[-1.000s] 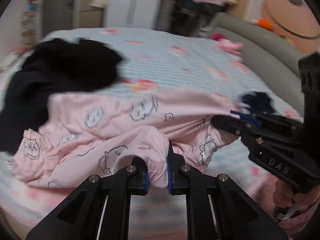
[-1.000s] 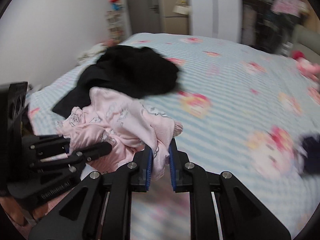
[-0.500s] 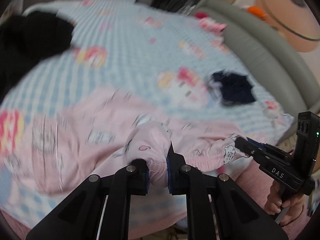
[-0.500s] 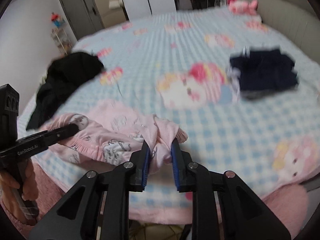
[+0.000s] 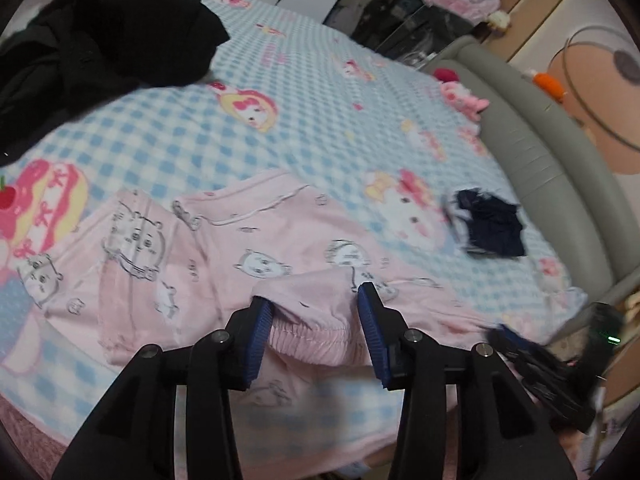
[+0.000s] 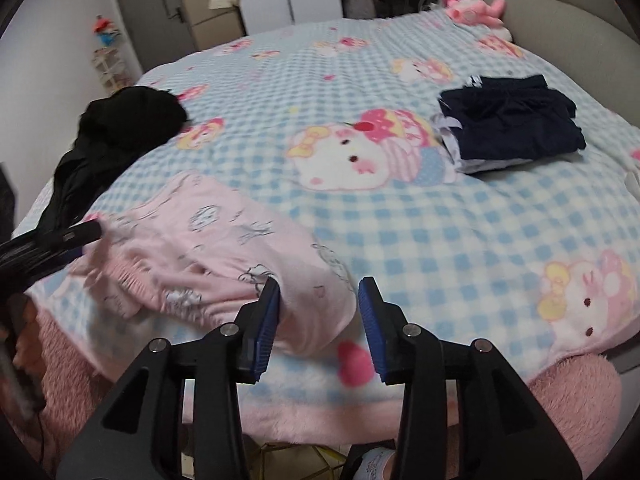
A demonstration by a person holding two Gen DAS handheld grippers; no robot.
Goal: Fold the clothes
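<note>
Pink cartoon-print pyjama bottoms (image 5: 240, 248) lie spread flat near the front edge of the bed. In the left wrist view their elastic waistband sags between the blue pads of my left gripper (image 5: 316, 320). Its jaws are opening and the pads no longer pinch the cloth. In the right wrist view the other end of the waistband (image 6: 312, 300) lies between the pads of my right gripper (image 6: 318, 308). Those jaws are opening too, with a gap at the right pad. The left gripper (image 6: 60, 240) shows blurred at the left, by the pyjama bottoms (image 6: 208, 240).
A blue-checked cartoon blanket (image 6: 400, 232) covers the bed. A black clothes pile (image 6: 128, 120) lies at the back left and a folded navy garment (image 6: 516, 124) at the right. A pink plush toy (image 6: 476, 8) rests by the grey headboard (image 5: 540, 140).
Both grippers swung apart and down, laying the bunched pink bottoms out flat on the bed. Their jaws, shut on the waistband before, have spread off it.
</note>
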